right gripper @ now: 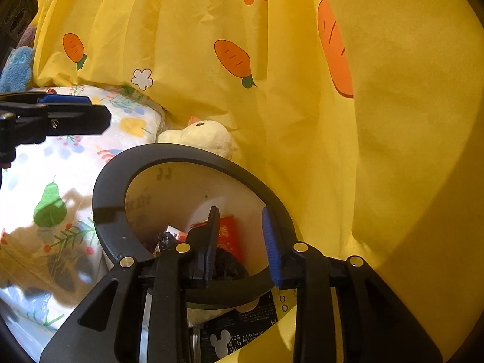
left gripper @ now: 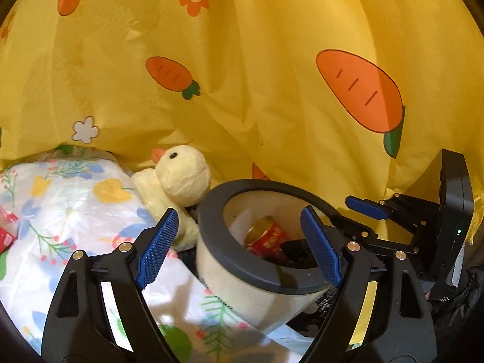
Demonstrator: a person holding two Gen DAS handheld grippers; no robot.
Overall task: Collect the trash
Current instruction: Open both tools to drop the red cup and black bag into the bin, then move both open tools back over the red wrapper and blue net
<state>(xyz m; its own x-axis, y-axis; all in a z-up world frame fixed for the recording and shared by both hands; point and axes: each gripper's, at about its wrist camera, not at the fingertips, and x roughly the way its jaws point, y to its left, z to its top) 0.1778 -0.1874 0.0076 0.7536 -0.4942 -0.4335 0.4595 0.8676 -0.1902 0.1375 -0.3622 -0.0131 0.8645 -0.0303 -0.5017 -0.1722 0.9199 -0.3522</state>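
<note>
Trash bin sits on the floral bed cover beside the plush duck, red can already inside, both tongs open and empty, so next comes hunting another scrap.

Can in bin, plush duck behind it

a: where is the right gripper?
b: over the near rim of the bin, fingers apart; the blue pad sits at the rim's right side.
a: inside the bin?
b: a red can and small scraps.
a: behind the bin?
b: a plush duck against the yellow carrot curtain. the left gripper hangs left of the bin, over the floral sheet.
</note>
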